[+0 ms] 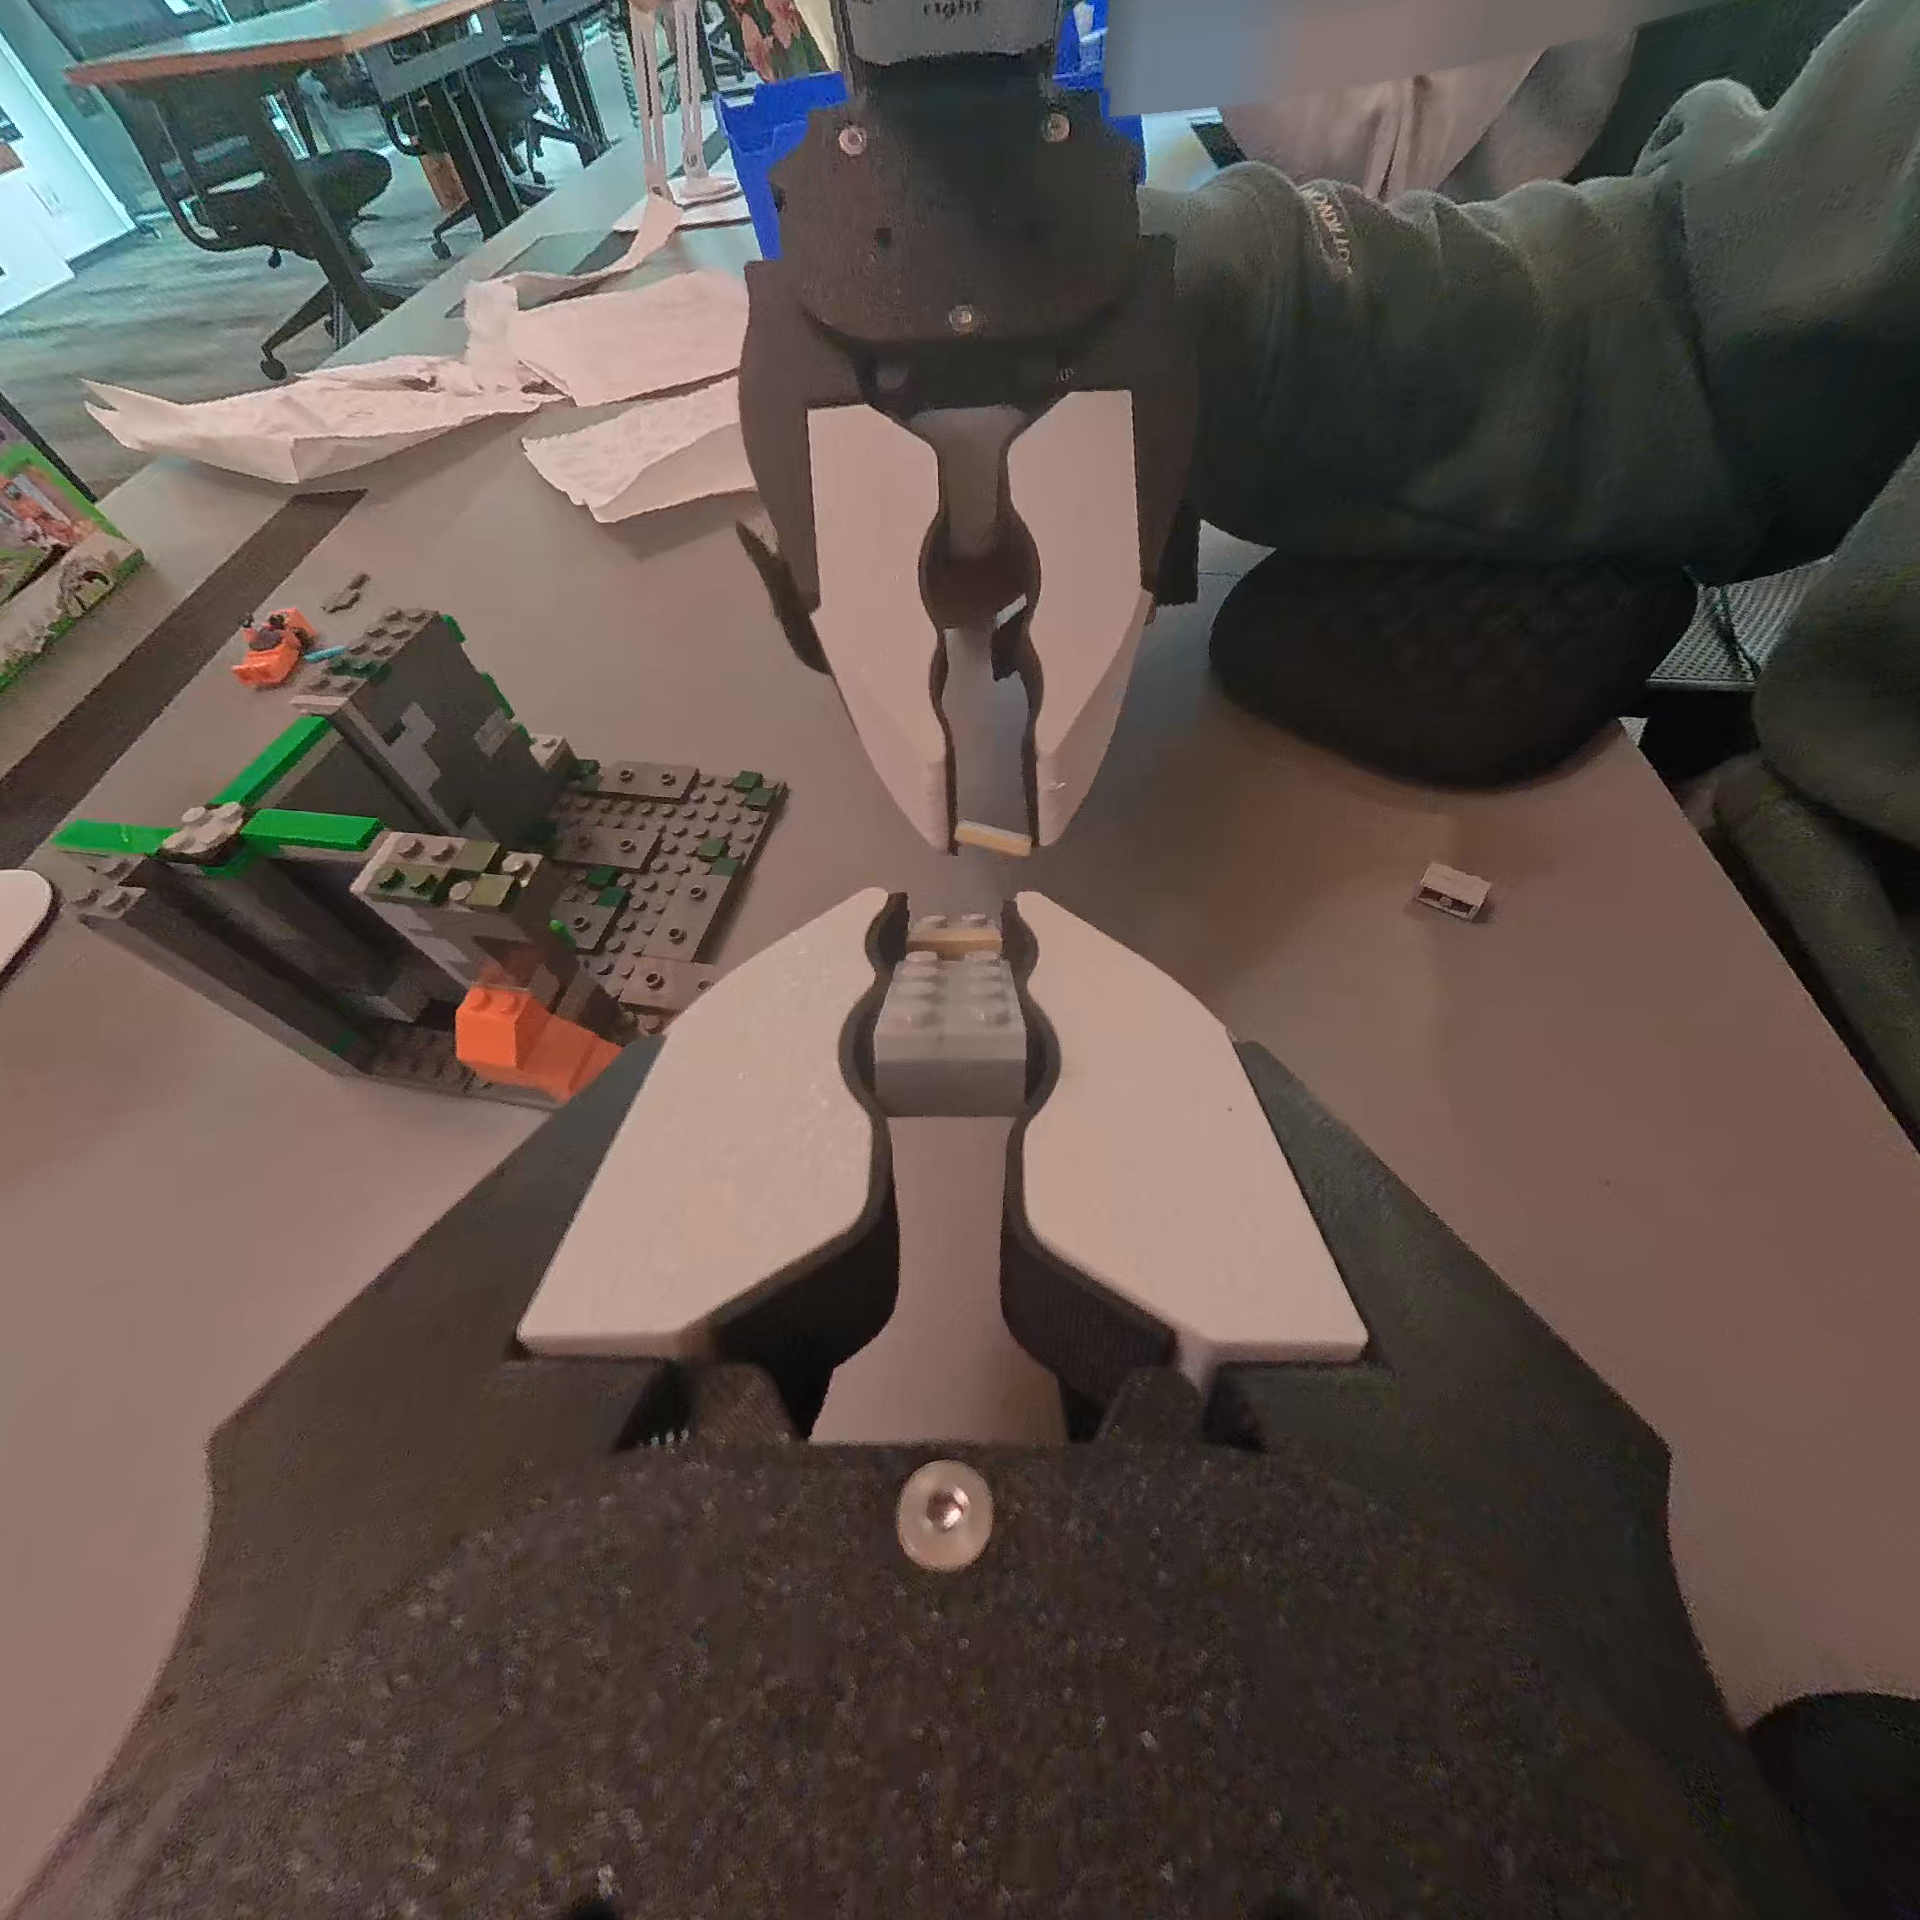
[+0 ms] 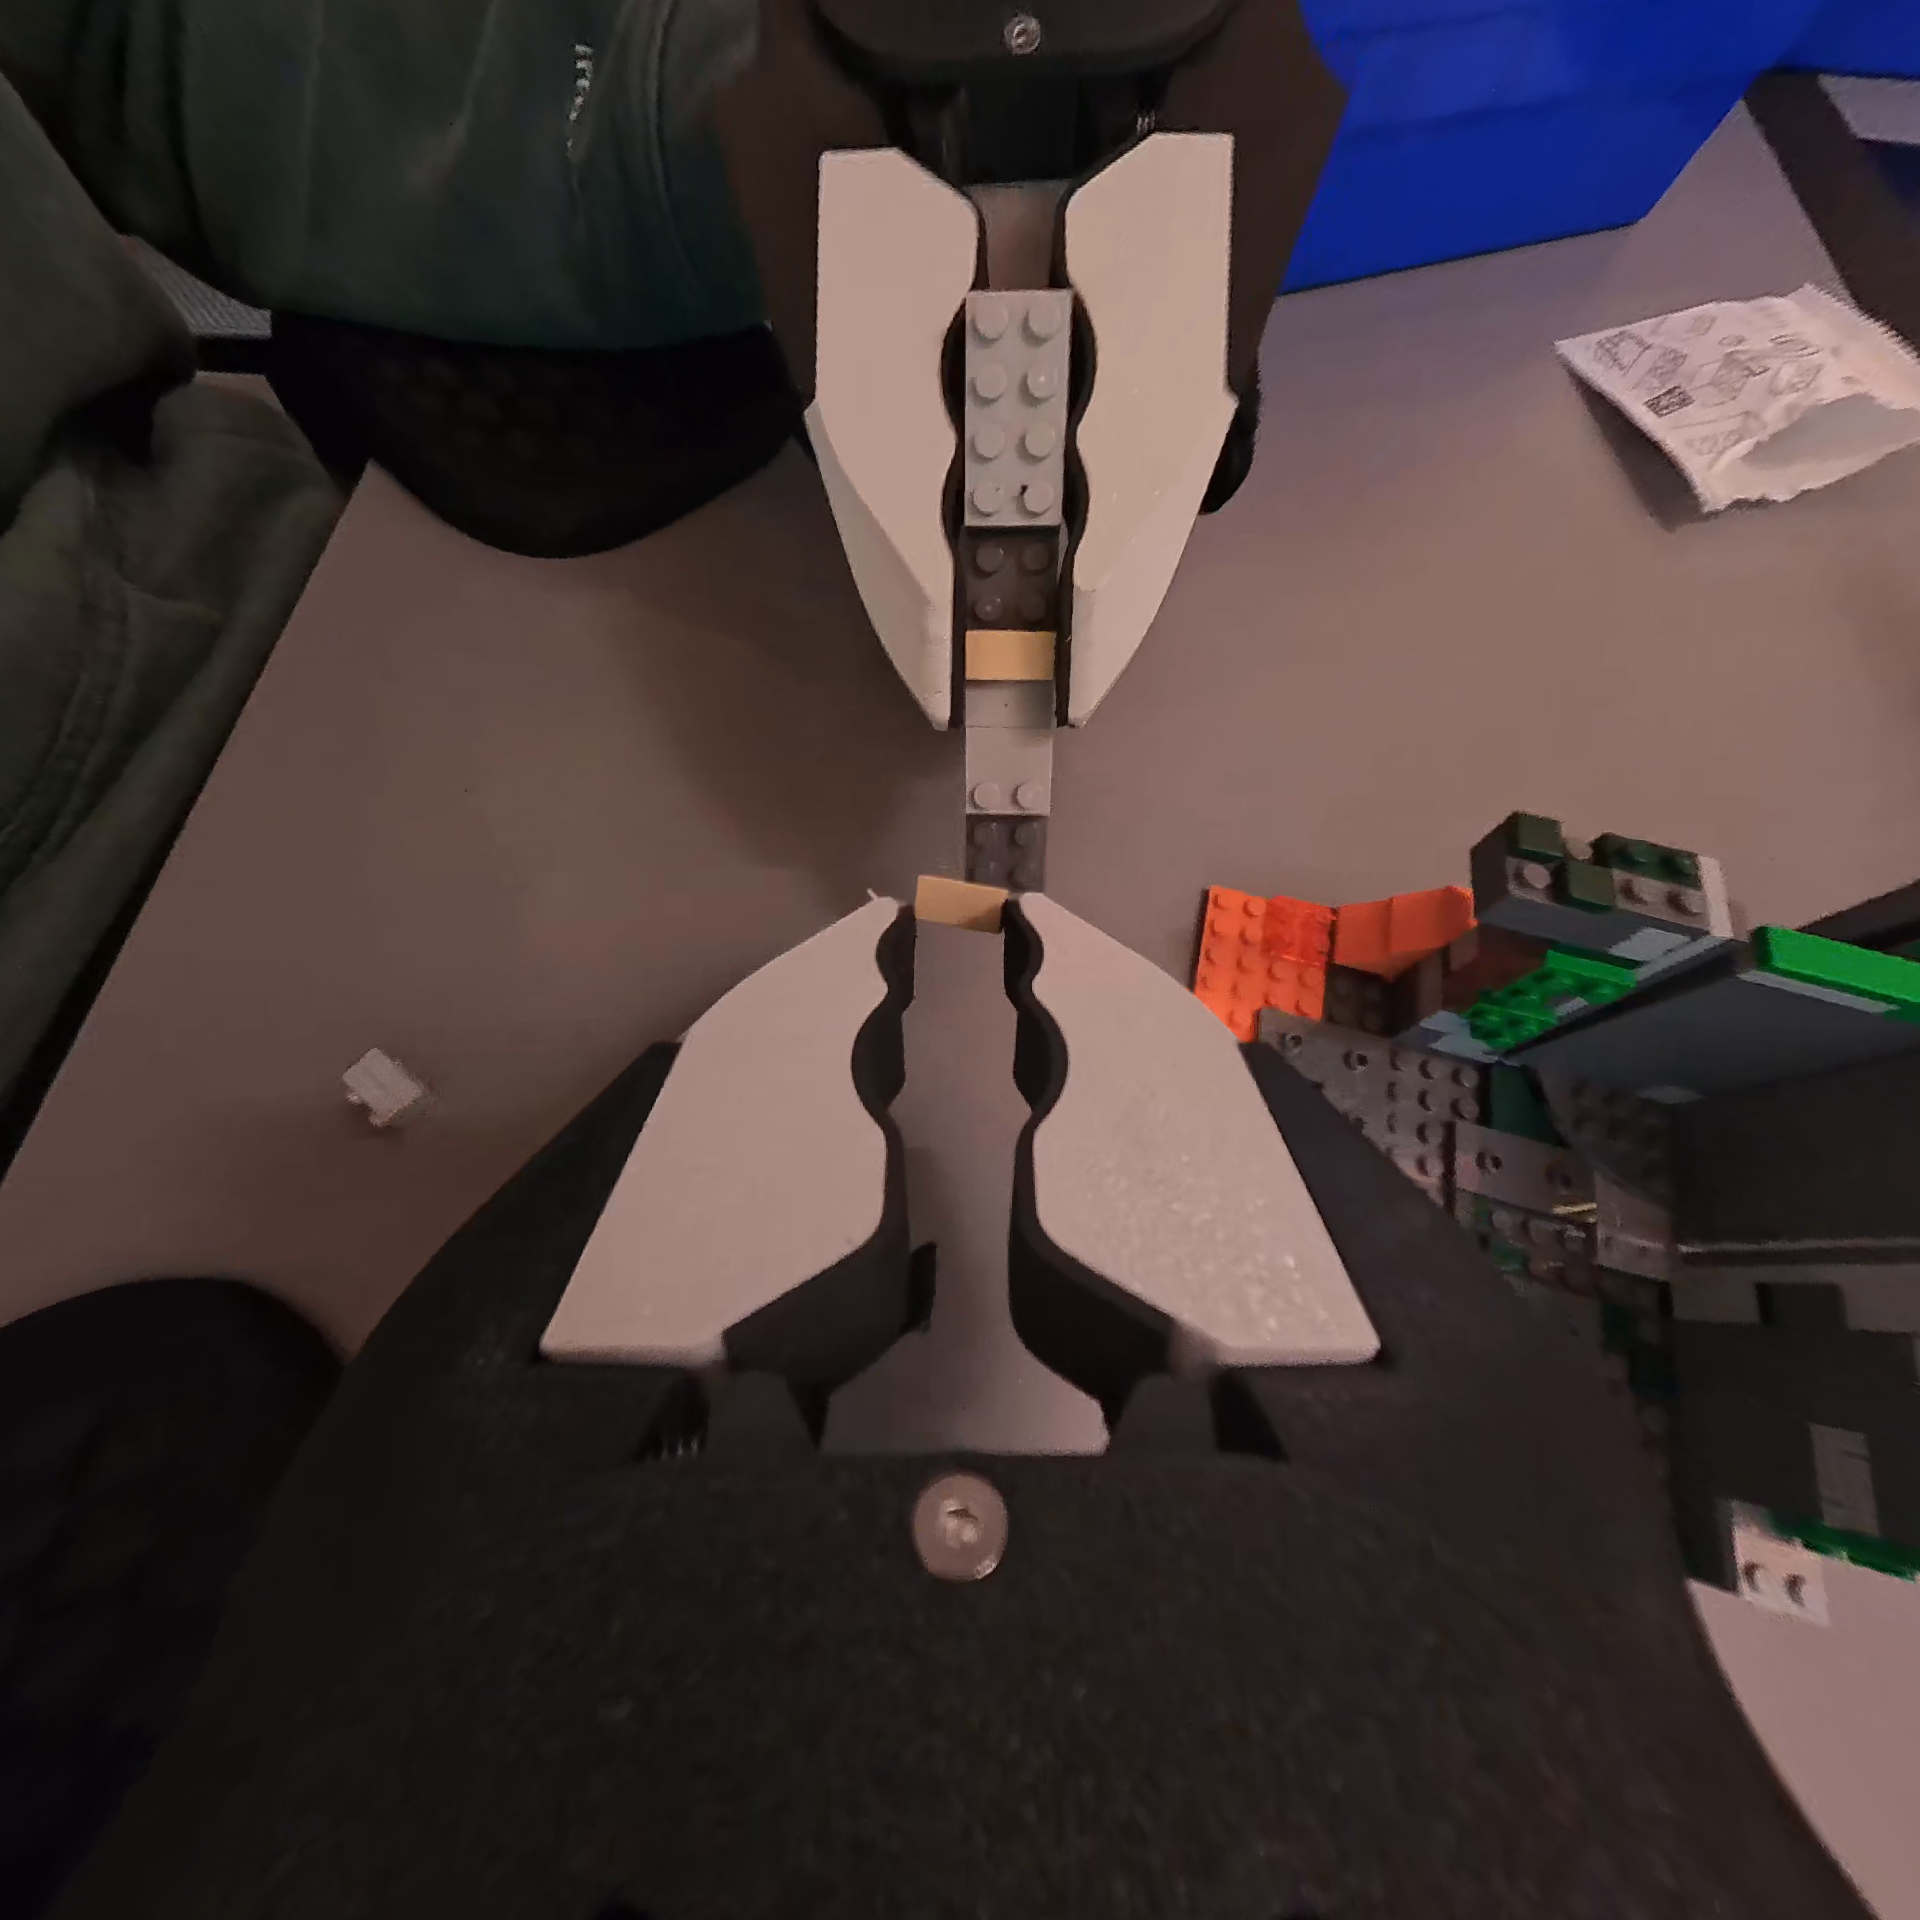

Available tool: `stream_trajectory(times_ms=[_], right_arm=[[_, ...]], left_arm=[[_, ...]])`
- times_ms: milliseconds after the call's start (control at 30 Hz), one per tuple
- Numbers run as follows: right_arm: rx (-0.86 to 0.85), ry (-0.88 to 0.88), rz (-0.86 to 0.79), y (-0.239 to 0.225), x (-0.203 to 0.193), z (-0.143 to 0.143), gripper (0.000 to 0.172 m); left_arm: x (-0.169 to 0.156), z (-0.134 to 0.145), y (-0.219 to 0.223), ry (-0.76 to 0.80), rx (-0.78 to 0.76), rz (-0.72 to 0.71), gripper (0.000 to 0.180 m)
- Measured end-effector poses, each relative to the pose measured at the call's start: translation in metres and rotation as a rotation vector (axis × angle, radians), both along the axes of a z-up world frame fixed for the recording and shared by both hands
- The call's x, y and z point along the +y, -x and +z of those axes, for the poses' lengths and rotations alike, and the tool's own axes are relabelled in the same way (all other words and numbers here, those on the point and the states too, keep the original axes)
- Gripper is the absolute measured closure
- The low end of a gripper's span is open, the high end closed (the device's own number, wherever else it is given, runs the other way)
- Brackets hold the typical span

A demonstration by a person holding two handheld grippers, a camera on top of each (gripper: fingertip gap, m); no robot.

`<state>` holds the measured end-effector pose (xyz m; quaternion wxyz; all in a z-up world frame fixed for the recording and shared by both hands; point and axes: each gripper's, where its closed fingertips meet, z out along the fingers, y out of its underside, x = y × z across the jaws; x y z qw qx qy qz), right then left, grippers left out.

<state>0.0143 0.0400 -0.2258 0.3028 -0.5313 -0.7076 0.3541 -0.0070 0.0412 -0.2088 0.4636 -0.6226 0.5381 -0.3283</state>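
Note:
My left gripper (image 1: 954, 914) is shut on a long stack of grey bricks (image 1: 948, 1023). A tan tile (image 1: 954, 940) sits on the stack near the fingertips. In the right wrist view the left gripper (image 2: 1008, 717) faces me, and the grey brick stack (image 2: 1016, 416) sticks out past its tips with a dark grey end (image 2: 1006, 847). My right gripper (image 2: 956, 909) is shut on a small tan tile (image 2: 960, 900), held just in front of that dark end. In the left wrist view the right gripper (image 1: 994, 831) shows the tan tile (image 1: 994, 837) pinched at its tips.
A grey, green and orange brick build (image 1: 416, 831) stands on the grey table (image 1: 1299, 1091); it also shows in the right wrist view (image 2: 1558, 1039). A small grey piece (image 1: 1452, 891) lies loose. Paper sheets (image 1: 582, 353), a blue bin (image 2: 1507, 135) and a person's sleeve (image 1: 1455, 343) are nearby. Both grippers' tips are close together, under 4 cm apart. It is some 12 cm from my right tips to the small grey piece (image 1: 1452, 891). It is also in sight in the right wrist view (image 2: 389, 1070).

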Motion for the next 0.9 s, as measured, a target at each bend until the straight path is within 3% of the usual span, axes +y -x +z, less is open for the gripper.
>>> stream_trajectory(times_ms=[67,167,267,433,533,700,900], right_arm=[[-0.048,0.028,0.022,-0.005,-0.005,-0.007,0.152],[-0.099,0.056,0.017,-0.005,-0.007,-0.014,0.134],[-0.085,0.045,0.012,-0.001,-0.006,-0.013,0.132],[0.006,-0.005,-0.012,0.017,-0.004,-0.003,0.133],[0.037,-0.045,-0.009,0.021,-0.005,-0.001,0.154],[0.104,-0.003,-0.031,0.013,0.004,0.013,0.155],[0.138,0.017,-0.045,0.006,0.010,0.019,0.155]], left_arm=[[-0.001,0.000,-0.001,0.002,0.000,-0.003,0.163],[-0.002,-0.001,-0.002,0.005,0.000,-0.010,0.163],[-0.004,0.000,-0.004,0.005,-0.005,-0.017,0.163],[-0.008,0.006,-0.009,0.018,-0.055,-0.039,0.163],[-0.007,0.010,-0.009,0.016,-0.077,-0.033,0.163],[0.000,0.021,-0.005,-0.018,-0.129,0.011,0.150],[0.003,0.036,-0.001,-0.038,-0.198,0.033,0.151]])
